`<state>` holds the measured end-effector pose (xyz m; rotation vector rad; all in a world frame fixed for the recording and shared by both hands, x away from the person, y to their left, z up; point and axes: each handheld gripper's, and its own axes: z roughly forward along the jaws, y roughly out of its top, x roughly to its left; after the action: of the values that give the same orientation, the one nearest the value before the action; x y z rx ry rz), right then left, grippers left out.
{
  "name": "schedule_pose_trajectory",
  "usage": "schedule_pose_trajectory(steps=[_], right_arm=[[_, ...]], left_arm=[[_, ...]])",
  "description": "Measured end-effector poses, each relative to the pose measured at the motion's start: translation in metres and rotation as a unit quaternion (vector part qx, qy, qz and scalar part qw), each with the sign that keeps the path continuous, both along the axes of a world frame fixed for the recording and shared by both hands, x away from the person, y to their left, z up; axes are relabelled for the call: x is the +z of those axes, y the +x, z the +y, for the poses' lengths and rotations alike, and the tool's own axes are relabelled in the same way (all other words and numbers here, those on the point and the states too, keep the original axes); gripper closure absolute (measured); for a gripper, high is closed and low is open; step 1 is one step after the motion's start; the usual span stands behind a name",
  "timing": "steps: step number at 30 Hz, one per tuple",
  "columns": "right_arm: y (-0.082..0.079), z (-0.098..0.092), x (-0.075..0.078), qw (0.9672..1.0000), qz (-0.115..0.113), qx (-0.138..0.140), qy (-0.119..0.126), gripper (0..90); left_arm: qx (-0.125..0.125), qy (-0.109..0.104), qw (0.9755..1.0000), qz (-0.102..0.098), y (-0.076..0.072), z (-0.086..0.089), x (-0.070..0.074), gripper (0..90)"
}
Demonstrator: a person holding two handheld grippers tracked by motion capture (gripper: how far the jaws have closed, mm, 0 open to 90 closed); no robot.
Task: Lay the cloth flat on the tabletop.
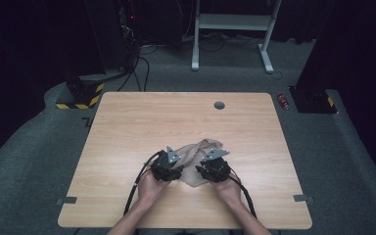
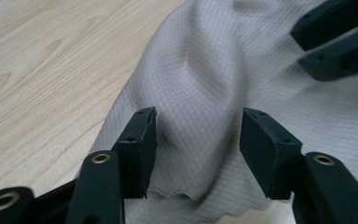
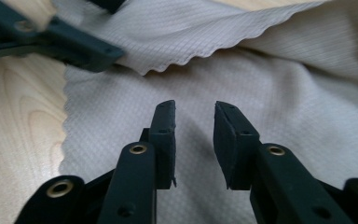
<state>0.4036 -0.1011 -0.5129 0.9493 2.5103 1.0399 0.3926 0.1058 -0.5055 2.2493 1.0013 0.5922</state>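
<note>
While jaws gape, cloth [image 2: 205,84] lies between

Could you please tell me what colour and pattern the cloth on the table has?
The cloth is beige with a fine grid weave, clearest in the left gripper view.

We are looking at a beige cloth [image 2: 223,70] with a fine woven grid texture, matt and soft, its edge [image 3: 200,58] cut in small scallops, filling the centre of both gripper views. Under it, the table [image 1: 127,127] is showing a pale wood-grain finish, smooth with a slight sheen. The left gripper [image 2: 198,140] and right gripper [image 3: 193,135] are showing matt black plastic jaws, slightly rough at the pad faces, with shiny brass-coloured metal eyelets [image 3: 138,149]. Around the table, the floor [image 1: 24,161] is looking like dull grey carpet.
</note>
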Motion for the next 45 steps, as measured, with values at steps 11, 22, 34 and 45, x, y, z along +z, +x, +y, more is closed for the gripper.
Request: schedule_pose_trajectory(steps=[11, 22, 34, 45], right_arm=[[-0.01, 0.009, -0.003, 0.9987, -0.018, 0.034, -0.034, 87.5], [-0.015, -0.001, 0.003, 0.9975, -0.019, 0.047, -0.049, 89.1], [-0.016, -0.027, 0.005, 0.9989, -0.011, 0.02, -0.042, 83.7], [-0.037, -0.056, 0.004, 0.9999, 0.001, -0.009, -0.01, 74.0]], left_arm=[[0.005, -0.012, 0.9996, 0.026, 0.015, 0.012, 0.011, 81.7], [0.057, -0.101, 0.9929, 0.027, 0.044, 0.044, 0.044, 86.0], [0.112, -0.086, 0.9894, 0.034, 0.067, 0.058, 0.029, 59.6], [0.035, -0.05, 0.9975, 0.037, 0.002, 0.044, 0.011, 54.6]])
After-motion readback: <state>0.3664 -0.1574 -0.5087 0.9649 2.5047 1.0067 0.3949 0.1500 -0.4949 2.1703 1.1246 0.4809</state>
